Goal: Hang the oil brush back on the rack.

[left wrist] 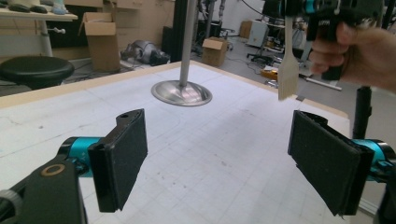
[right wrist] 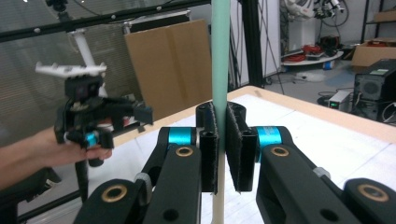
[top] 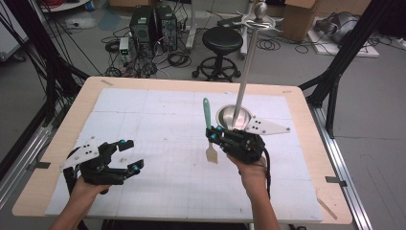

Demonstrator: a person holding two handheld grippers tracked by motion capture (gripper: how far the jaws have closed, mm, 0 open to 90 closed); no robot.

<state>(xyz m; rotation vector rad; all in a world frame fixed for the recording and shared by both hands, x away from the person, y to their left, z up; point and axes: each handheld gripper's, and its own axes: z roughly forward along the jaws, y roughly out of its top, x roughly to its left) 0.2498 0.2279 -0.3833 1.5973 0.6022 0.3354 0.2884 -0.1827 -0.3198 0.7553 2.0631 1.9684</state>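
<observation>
Right tool: the right tool (top: 216, 135) is held above the table's middle, a little toward the right edge, its 2 jaws clamped on a spatula (top: 208, 129); in the right gripper view its pads (right wrist: 209, 154) press either side of the handle.
Spatula: it has a green handle and a pale flat blade; it hangs upright with the blade downward, lifted off the table, the handle rising above the jaws. In the left gripper view the blade (left wrist: 288, 70) hangs below the right hand (left wrist: 359, 53).
Left tool: the left tool (top: 131, 154) is held by the left hand (top: 88, 184) near the table's left front corner, its jaws set wide apart with nothing between them; the left gripper view shows both pads (left wrist: 122, 156) spread over bare table.
Stand: a metal stand with a round dished base (top: 233, 116) sits on the table toward the far right, just behind the right tool; its thin pole (top: 246, 67) rises tilted toward a ball top.
Table: a wooden table (top: 306, 143) covered by a white gridded mat (top: 158, 124).
Beyond the table: a black stool (top: 221, 40), computer towers (top: 153, 24), cardboard boxes and loose cables on the floor.
</observation>
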